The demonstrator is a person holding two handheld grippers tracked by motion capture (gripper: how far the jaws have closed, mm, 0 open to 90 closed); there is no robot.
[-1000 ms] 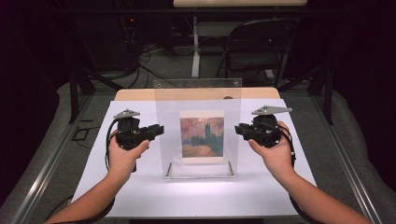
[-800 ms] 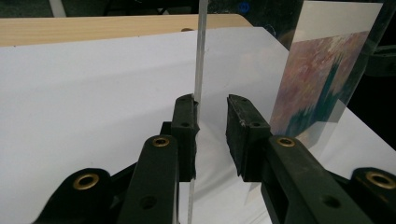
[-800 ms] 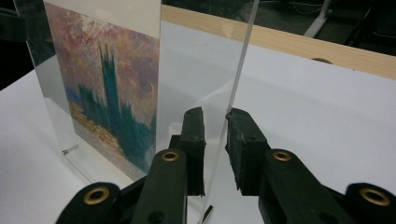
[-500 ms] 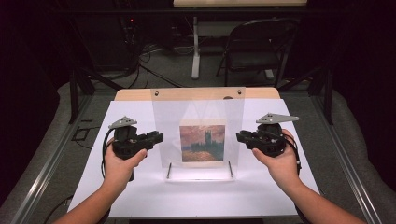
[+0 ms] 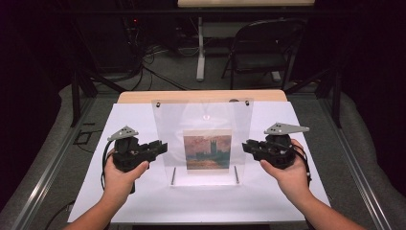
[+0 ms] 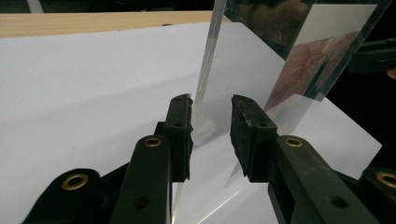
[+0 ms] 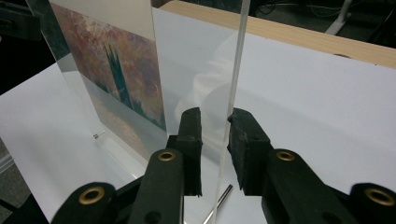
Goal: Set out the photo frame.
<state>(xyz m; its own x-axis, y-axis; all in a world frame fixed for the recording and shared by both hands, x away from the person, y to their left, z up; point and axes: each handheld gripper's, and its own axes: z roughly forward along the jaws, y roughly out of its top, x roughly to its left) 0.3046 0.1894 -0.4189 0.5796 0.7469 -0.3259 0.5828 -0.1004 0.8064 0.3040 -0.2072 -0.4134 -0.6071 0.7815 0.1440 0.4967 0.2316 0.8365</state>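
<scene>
Beyond my tongs the white sheet (image 5: 143, 196) ends at the table's pale wooden edge (image 5: 201, 96). Past that lies grey carpet (image 5: 167, 72) strewn with black cables (image 5: 143, 52). Ahead and to my right stands a dark folding chair (image 5: 261, 48), beside a white table leg (image 5: 201, 48). The room is dark.

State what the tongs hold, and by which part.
Nothing. The picture frame's side edges sit between the left tongs and right tongs, pads not pressing; the left tongs have just been opening.
</scene>
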